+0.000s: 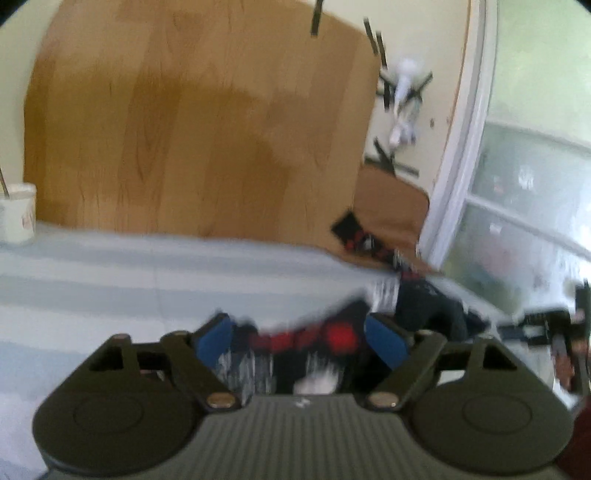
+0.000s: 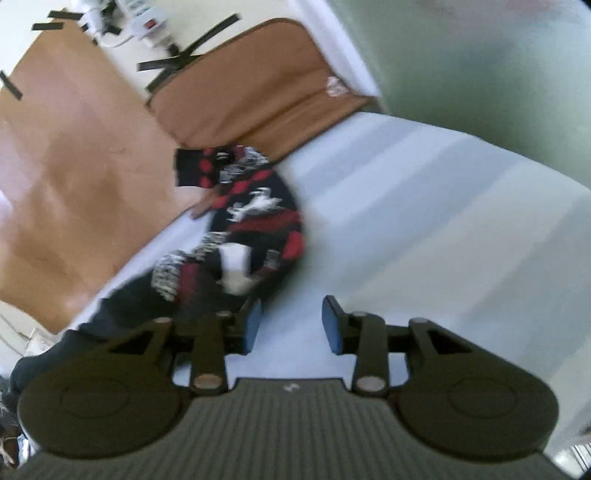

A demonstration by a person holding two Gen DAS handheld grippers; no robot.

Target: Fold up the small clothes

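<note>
A small black, red and white patterned garment (image 2: 255, 221) lies bunched on the pale striped bed sheet (image 2: 424, 221), one end hanging over the bed edge. In the left wrist view the garment (image 1: 303, 339) lies between and under my left gripper's (image 1: 301, 341) wide-open blue pads (image 1: 212, 341); the frame is blurred, so I cannot tell whether they touch it. My right gripper (image 2: 290, 323) is open and empty, over bare sheet just right of the garment, its left pad (image 2: 253, 325) by the dark cloth.
A wooden floor (image 1: 184, 129) lies beyond the bed. A white cup (image 1: 16, 214) stands at the left. A brown mat (image 2: 251, 85), black tape strips and a white power strip (image 2: 147, 22) are on the floor. A glass door (image 1: 524, 206) is at the right.
</note>
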